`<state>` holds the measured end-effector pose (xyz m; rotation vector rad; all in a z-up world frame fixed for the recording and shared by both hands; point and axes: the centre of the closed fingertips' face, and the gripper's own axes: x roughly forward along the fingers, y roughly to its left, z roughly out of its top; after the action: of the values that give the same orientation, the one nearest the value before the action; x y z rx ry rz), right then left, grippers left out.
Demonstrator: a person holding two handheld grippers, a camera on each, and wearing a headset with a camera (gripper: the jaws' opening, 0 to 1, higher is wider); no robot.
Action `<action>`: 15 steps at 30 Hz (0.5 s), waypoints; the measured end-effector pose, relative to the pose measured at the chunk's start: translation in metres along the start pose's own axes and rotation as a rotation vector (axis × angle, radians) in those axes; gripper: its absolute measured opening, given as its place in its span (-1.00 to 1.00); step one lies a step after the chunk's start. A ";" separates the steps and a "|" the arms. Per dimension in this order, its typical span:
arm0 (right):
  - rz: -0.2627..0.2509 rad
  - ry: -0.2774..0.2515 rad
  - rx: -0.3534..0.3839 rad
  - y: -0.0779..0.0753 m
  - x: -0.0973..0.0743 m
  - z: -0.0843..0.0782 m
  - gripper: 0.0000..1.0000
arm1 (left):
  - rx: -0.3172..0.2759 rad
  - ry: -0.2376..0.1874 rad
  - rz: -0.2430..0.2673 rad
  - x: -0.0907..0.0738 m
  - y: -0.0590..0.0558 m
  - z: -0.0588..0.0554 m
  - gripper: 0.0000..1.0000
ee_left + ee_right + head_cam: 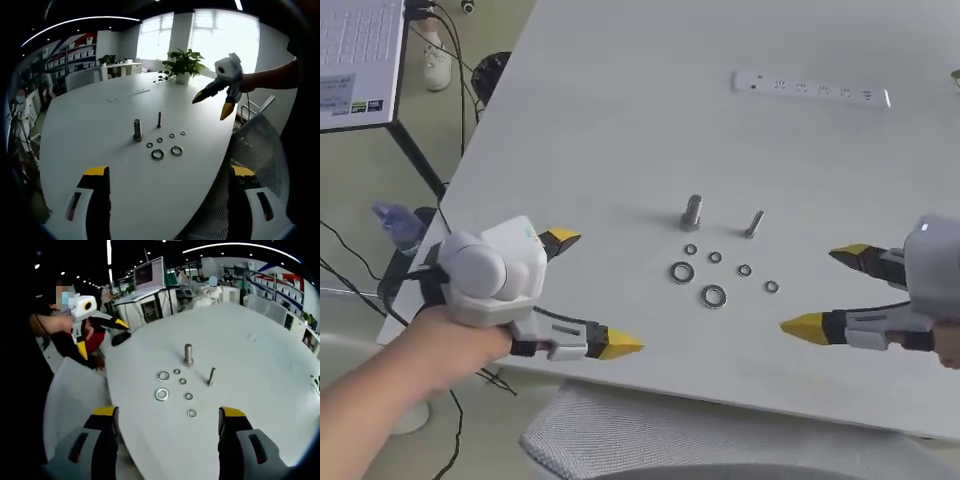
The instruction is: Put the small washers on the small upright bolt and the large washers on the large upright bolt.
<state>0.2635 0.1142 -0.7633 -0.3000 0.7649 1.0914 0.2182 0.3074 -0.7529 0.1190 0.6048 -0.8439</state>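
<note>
The large upright bolt (692, 212) and the thinner small upright bolt (754, 224) stand side by side on the white table (620, 120). Just in front of them lie two large washers (682, 272) and several small washers (745, 270), all flat and loose. My left gripper (592, 290) hovers open at the table's near left edge. My right gripper (827, 290) hovers open to the right of the washers. Neither holds anything. In the left gripper view the bolts (137, 129) lie ahead between the jaws; the right gripper view likewise shows the washers (162, 394) ahead.
A white power strip (810, 88) lies at the far side of the table. A mesh chair back (650, 440) sits below the near edge. A monitor (355, 60) stands off to the left, and a potted plant (182, 65) at the table's far end.
</note>
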 end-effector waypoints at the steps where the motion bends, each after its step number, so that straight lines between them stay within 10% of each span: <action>1: -0.002 0.002 -0.003 -0.001 0.001 0.001 0.65 | -0.002 -0.002 0.002 0.000 0.001 0.000 0.99; 15: 0.010 0.068 -0.036 0.002 0.022 0.007 0.50 | 0.005 0.001 -0.023 -0.001 0.004 -0.010 0.97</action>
<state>0.2703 0.1338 -0.7730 -0.3660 0.8090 1.1102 0.2159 0.3143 -0.7610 0.1175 0.6062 -0.8676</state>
